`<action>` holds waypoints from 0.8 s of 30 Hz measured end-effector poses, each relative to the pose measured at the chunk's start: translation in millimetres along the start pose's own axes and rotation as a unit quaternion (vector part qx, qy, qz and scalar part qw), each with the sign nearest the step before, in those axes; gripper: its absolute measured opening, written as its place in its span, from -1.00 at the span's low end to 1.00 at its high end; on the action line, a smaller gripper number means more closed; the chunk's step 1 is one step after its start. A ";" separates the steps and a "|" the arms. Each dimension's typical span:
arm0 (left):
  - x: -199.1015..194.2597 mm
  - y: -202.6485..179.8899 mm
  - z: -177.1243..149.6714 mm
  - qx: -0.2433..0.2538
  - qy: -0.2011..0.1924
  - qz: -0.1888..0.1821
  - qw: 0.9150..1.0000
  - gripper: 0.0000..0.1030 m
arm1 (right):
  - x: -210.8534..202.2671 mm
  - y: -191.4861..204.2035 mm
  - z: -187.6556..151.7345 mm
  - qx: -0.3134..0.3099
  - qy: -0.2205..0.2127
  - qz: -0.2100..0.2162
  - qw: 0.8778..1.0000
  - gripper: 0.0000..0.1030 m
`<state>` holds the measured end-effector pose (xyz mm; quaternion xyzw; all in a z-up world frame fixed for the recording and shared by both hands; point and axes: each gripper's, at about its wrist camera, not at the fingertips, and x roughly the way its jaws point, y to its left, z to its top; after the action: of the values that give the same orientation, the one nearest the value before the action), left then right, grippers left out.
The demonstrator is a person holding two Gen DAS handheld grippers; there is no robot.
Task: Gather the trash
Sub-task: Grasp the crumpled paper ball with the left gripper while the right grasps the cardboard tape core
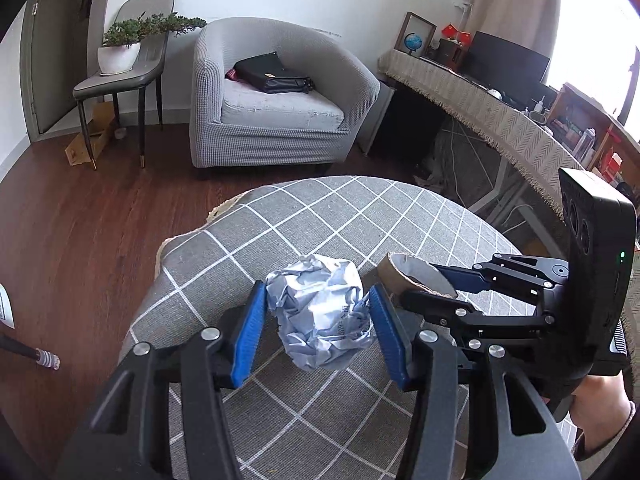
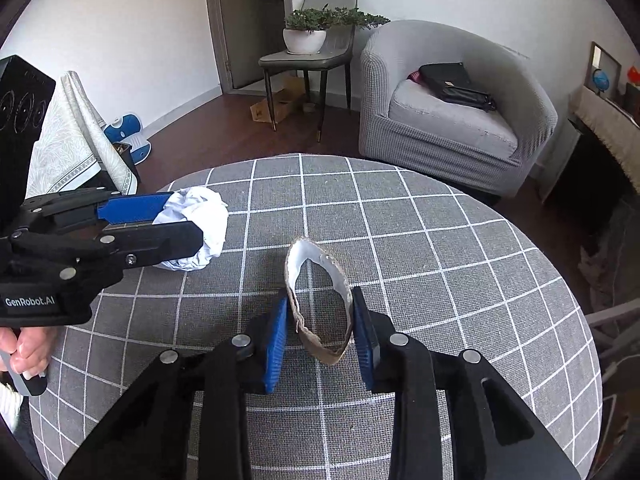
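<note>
The left hand-held gripper (image 1: 318, 322) is clenched on a crumpled ball of pale paper (image 1: 322, 312); its blue pads (image 1: 248, 332) press both flanks of the wad, which seems to sit just above or barely on the bench (image 1: 328, 208), a round top under a grey cloth with a white grid. The right hand-held gripper (image 2: 322, 330) grasps a squashed cardboard ring (image 2: 318, 304), brown outside and white inside. Its pads bear on the ring's lower sides and the loop is pinched into a narrow oval, tilted away from the camera with its far edge close to the cloth. In the left wrist view the two pieces of trash are just beside each other, the ring to the right of the paper.

Beyond the bench stand a grey armchair (image 1: 276, 92) with a black bag (image 1: 274, 74) on its seat, and a chair carrying a potted plant (image 1: 120, 46). No bin is clearly visible in either view, so both loads probably have to travel.

The risks lie in the grips. The ring is thin and springy; squeezed by its walls, it could fold flat or twist out sideways once lifted. The paper ball is soft and may shed or slip if the pads ease. With the hand-held grippers so close together, a careless swing could knock one load off the other.
</note>
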<state>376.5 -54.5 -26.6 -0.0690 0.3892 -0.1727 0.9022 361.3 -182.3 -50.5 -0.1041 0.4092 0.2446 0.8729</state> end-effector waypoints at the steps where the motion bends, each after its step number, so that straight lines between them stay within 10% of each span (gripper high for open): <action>1: -0.6 0.2 -1.3 0.002 0.000 0.000 1.000 0.07 | -0.1 0.5 -0.1 0.000 0.000 -0.002 1.000 -0.41; 24: -73.6 4.2 -61.2 0.011 -0.010 0.002 1.000 0.07 | -50.1 46.4 -39.6 0.045 -0.024 -0.022 0.998 -0.41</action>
<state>286.2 -23.1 -19.8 -0.0599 0.3784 -0.1741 0.9071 283.9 -174.7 -36.7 -0.0681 0.3958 0.2090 0.8916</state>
